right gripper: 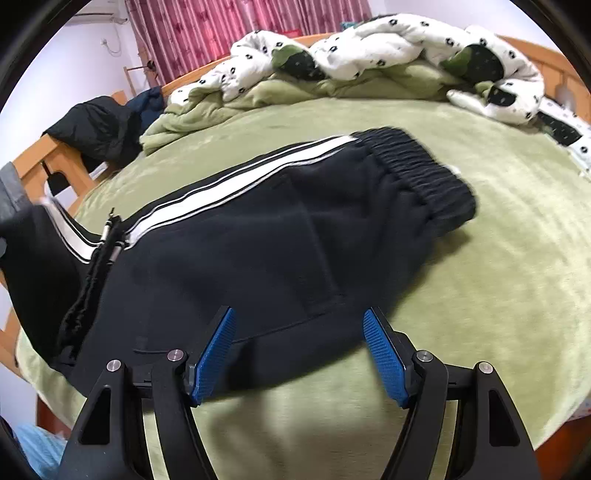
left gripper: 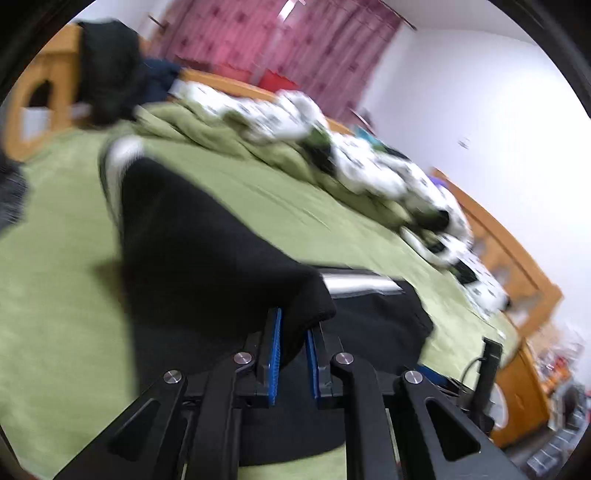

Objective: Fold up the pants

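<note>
Lying across the green bed blanket (right gripper: 480, 229), black track pants (right gripper: 258, 229) with white side stripes have their elastic waistband toward the rumpled white spotted quilt (right gripper: 369, 44). Left gripper (left gripper: 293, 343) pinches a raised pants fold; right gripper (right gripper: 299, 350) hovers spread, empty. Pink curtains (right gripper: 221, 33) behind.

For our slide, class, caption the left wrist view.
Left claw shut on black pants, lifting the cloth above the green bed cover.

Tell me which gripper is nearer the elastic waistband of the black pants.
Right. The right gripper hangs open at the pants' near edge, the waistband across the fabric ahead. The left gripper is clamped on a cuff end, lifted.
</note>
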